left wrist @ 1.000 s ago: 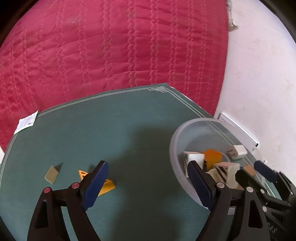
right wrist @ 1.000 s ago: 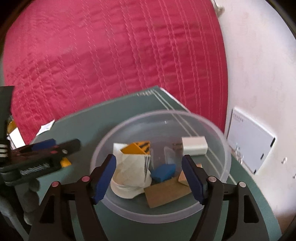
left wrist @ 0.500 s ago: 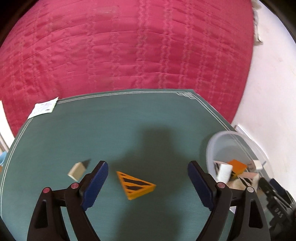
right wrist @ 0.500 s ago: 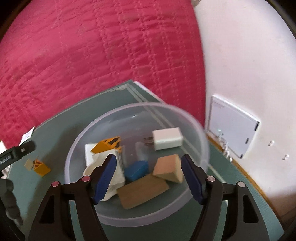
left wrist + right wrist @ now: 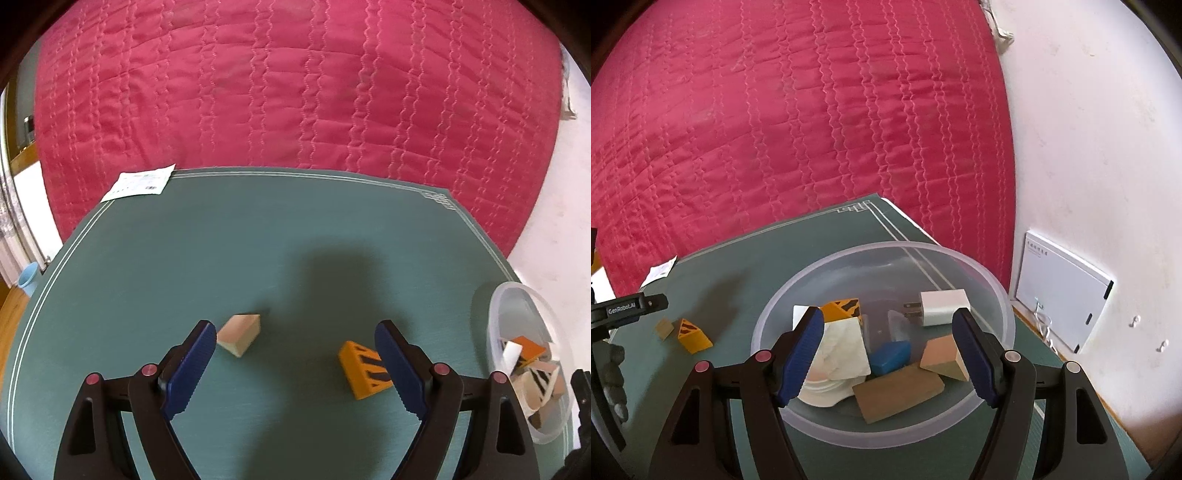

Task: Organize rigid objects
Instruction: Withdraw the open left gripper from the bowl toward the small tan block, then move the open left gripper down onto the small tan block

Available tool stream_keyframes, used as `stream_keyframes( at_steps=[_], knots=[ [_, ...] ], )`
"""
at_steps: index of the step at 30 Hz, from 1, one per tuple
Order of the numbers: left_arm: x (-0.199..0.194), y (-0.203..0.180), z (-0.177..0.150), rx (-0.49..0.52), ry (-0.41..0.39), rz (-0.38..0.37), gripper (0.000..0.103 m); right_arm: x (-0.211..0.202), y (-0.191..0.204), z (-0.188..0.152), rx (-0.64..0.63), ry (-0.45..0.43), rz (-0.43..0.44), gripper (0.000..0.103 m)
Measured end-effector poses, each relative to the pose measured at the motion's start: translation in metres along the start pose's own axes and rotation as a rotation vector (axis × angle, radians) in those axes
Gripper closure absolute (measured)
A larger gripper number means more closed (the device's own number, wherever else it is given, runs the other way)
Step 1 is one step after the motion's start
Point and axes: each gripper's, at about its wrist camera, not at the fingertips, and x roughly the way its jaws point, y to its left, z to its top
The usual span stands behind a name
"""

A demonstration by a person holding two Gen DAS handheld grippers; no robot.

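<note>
My left gripper point(image 5: 295, 363) is open and empty above the green mat point(image 5: 229, 254). A plain wooden wedge block point(image 5: 241, 333) lies just inside its left finger. An orange wedge with black stripes point(image 5: 364, 371) lies against its right finger. My right gripper point(image 5: 888, 354) is open and empty, hovering over a clear plastic bowl point(image 5: 960, 258). The bowl holds a white charger point(image 5: 942, 307), a blue piece point(image 5: 891, 357), wooden blocks point(image 5: 899, 393), a white block point(image 5: 846, 347) and an orange striped block point(image 5: 844, 309). The bowl also shows in the left wrist view point(image 5: 517, 306).
A red quilted bedspread point(image 5: 295, 92) lies behind the mat. A white paper slip point(image 5: 142, 182) rests on the mat's far left corner. A white wall point(image 5: 1089, 129) with a white panel point(image 5: 1063, 288) stands to the right. The left gripper's body point(image 5: 628, 310) shows at the right wrist view's left edge.
My left gripper has swung left away from the bowl, so both loose blocks on the mat now lie between its fingers. The right gripper stays over the bowl, a little higher.
</note>
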Motion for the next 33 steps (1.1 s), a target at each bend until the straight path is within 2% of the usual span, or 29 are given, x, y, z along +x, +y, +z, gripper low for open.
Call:
stream_keyframes(
  at_steps=[17, 25, 28, 33],
  knots=[
    [0.014, 0.025, -0.018, 0.037, 0.044, 0.075, 0.013, -0.006, 0.016, -0.003, -0.066, -0.014, 0.055, 0.030],
    [0.024, 0.043, -0.020, 0.001, 0.081, 0.084, 0.013, -0.011, 0.026, -0.009, -0.093, 0.000, 0.095, 0.030],
    [0.028, 0.043, -0.019, -0.007, 0.094, 0.077, 0.013, -0.016, 0.036, -0.014, -0.120, 0.006, 0.133, 0.030],
    [0.031, 0.040, -0.014, 0.051, 0.074, 0.098, 0.013, -0.023, 0.059, -0.028, -0.171, 0.063, 0.252, 0.030]
  ],
)
